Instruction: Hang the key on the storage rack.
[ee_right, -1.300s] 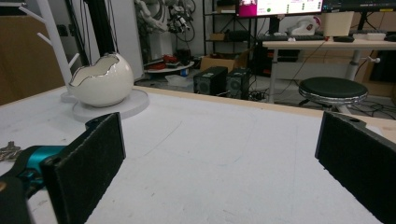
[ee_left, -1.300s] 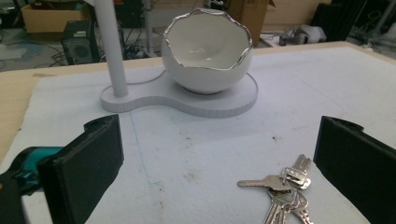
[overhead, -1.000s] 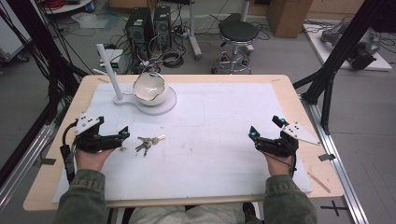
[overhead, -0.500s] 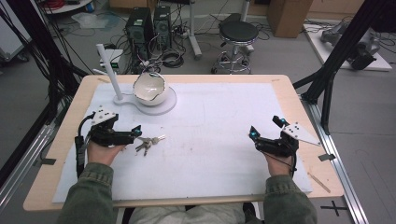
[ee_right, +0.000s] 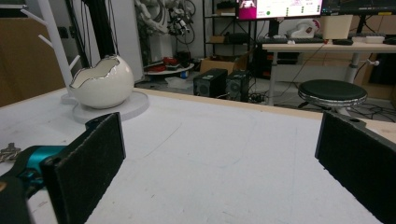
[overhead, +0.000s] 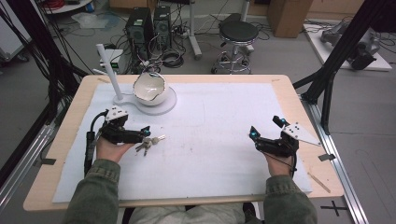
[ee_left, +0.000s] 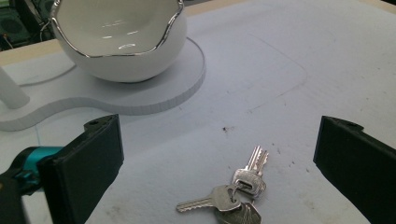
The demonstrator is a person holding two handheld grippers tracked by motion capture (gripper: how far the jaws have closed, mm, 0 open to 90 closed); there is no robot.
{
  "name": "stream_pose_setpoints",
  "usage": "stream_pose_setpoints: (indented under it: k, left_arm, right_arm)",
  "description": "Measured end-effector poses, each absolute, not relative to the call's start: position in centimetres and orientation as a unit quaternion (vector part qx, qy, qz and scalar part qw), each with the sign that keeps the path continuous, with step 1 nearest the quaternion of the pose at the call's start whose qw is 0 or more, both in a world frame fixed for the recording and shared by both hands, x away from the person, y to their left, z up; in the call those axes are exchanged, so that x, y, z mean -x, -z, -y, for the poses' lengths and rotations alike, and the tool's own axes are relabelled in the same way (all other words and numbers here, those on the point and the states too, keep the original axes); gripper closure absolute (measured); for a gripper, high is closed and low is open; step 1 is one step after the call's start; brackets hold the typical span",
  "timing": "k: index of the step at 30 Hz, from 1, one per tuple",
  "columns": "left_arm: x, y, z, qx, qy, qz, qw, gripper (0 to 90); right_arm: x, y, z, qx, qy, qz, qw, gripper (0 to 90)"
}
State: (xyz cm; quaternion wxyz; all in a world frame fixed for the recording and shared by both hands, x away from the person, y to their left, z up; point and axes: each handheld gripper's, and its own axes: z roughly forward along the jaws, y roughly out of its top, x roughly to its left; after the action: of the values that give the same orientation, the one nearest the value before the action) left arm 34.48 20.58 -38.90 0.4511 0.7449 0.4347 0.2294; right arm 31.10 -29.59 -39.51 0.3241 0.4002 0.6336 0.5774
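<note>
A bunch of silver keys (overhead: 148, 143) (ee_left: 236, 193) lies on the white mat, left of centre. My left gripper (overhead: 145, 132) (ee_left: 217, 163) hovers just over the keys, open, its jaws standing on either side of them without touching. Behind it stands a white egg-shaped bowl (overhead: 150, 88) (ee_left: 119, 39) (ee_right: 100, 83) with a jagged silver rim, on a white round base (overhead: 164, 105) (ee_left: 140, 95). My right gripper (overhead: 265, 132) (ee_right: 219, 154) rests at the right side of the mat, open with nothing between its jaws.
A white post (overhead: 108, 70) rises from the base's left end, near the table's back-left corner. The wooden table edge (overhead: 196, 78) frames the mat. Beyond the table are computer towers (overhead: 149, 23) and a black stool (overhead: 238, 32).
My left gripper has moved right and forward from the mat's left side until its jaws straddle the keys. The right gripper has stayed still.
</note>
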Motion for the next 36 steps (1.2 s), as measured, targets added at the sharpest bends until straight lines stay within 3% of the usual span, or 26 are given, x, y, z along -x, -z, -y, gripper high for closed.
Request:
stream_pose_setpoints:
  k: [18, 36]
  left_arm:
    - [-35.8, 40.0, -18.2, -0.776, -0.200, -0.424, 0.423, 2.1]
    - [-37.3, 42.1, -16.0, -0.822, -0.155, -0.425, 0.347, 2.2]
  right_arm:
    - [-31.2, 39.6, 29.5, -0.398, -0.577, -0.637, 0.321, 0.5]
    - [-31.2, 39.6, 29.5, -0.397, -0.575, -0.640, 0.320, 0.5]
